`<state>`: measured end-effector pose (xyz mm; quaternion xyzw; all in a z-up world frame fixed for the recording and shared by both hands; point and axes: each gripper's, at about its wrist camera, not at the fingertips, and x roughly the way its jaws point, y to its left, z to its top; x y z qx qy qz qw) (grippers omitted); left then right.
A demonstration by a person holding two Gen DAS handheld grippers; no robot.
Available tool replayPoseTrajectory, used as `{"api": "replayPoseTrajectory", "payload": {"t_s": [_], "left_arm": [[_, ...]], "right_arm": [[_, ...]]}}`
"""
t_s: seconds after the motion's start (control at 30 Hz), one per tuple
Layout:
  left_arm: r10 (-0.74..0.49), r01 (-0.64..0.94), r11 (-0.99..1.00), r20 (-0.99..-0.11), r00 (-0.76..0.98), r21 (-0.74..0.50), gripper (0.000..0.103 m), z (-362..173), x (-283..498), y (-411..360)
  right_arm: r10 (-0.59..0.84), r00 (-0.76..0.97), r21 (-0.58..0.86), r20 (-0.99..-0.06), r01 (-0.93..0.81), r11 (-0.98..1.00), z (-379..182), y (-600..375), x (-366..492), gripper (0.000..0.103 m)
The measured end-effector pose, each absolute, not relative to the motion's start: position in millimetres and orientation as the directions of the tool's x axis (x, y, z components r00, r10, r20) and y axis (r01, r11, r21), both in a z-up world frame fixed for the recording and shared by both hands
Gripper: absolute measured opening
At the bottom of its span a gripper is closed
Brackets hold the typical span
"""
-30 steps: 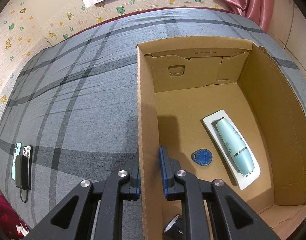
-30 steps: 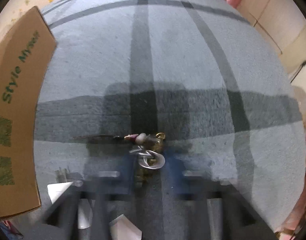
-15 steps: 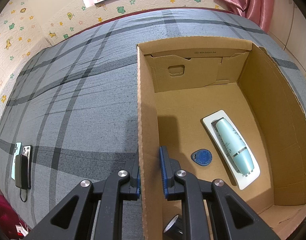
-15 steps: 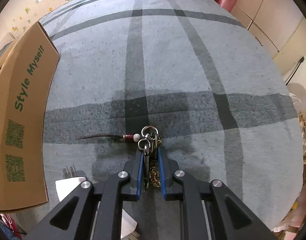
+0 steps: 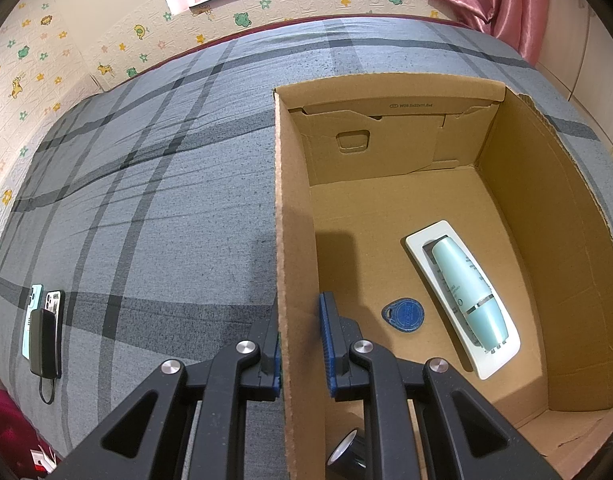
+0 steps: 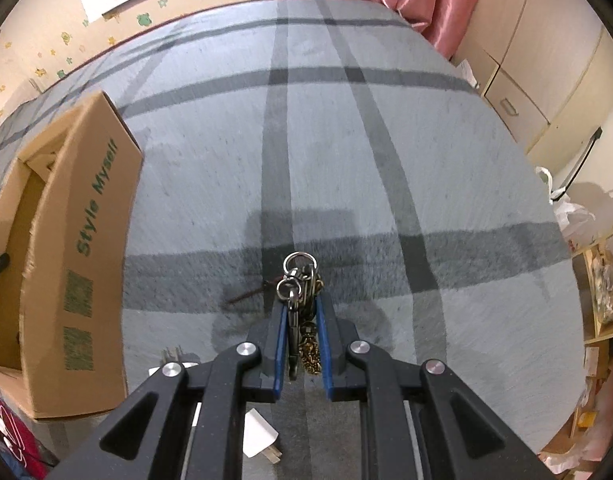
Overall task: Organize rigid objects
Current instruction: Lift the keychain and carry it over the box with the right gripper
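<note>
Two grippers share the work on a plaid bedspread (image 6: 386,184): the left gripper (image 5: 300,340) pinches the near wall of the cardboard box (image 5: 546,216), apparently steadying it. The right gripper (image 6: 300,344), fingers narrowed on a bunch of keys (image 6: 300,280), holds them above the bedspread's near edge, likely bound for the box.

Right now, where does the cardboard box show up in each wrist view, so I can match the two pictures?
Left wrist view: the cardboard box fills the right half, seen from above; the left claw is shut on its near-left wall.
Right wrist view: the box is at the left edge, showing its printed outer side.
Shared landmark: the grey plaid bedspread under the box.
</note>
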<state>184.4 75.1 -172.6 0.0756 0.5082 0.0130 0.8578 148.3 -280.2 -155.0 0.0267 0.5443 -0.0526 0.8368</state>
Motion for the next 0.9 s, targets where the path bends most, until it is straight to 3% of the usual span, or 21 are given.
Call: {"api": "replayPoseTrajectory", "payload": {"t_s": [0.9], "left_arm": [[0.094,0.054,0.989,-0.872,0.481,0.137,0.016,-173,185,75]], "right_arm": [[-0.022,0.534,-0.019,-0.845,0.011,1.000,-71,-234,171,0.013]]}}
